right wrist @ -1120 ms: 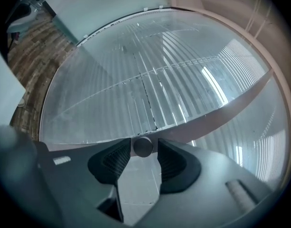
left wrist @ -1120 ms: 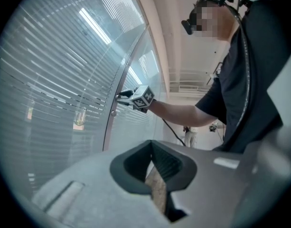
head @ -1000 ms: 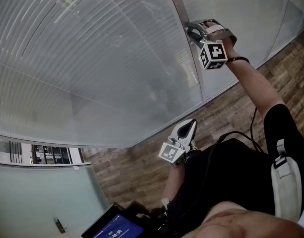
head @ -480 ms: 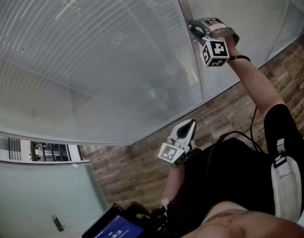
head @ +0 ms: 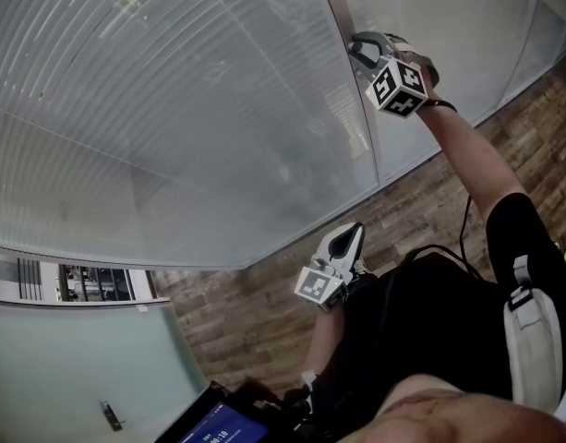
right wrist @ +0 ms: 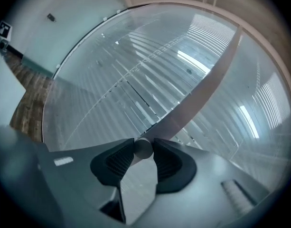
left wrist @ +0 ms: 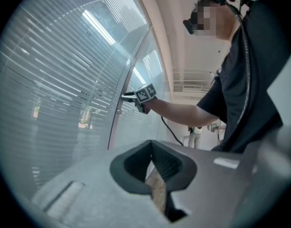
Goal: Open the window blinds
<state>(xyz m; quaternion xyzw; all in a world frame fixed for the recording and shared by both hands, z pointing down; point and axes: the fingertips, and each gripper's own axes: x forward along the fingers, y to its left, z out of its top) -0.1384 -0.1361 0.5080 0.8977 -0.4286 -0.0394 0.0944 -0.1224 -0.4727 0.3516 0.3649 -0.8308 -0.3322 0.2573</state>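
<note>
**At the glass wall, right gripper clamped on the blind knob**

Across most of the head view stretches a glass wall with the window blinds behind it, their thin slats running in close rows from one side to the other. Below it lies a wood-plank floor. A pale upright frame post divides the glass into panels.

The person stands close to the wall, the right forearm stretched up to the post. The right gripper sits against that post, its marker cube turned toward the camera. Its jaws have just been closing, and in the right gripper view both dark pads press on a small round knob at the foot of the post, so it is grasping the knob.

The left gripper is held low, near the person's body and well apart from the glass. In the left gripper view its jaw tips meet with nothing between them, clenched and empty, pointing along the wall toward the other hand.
</note>
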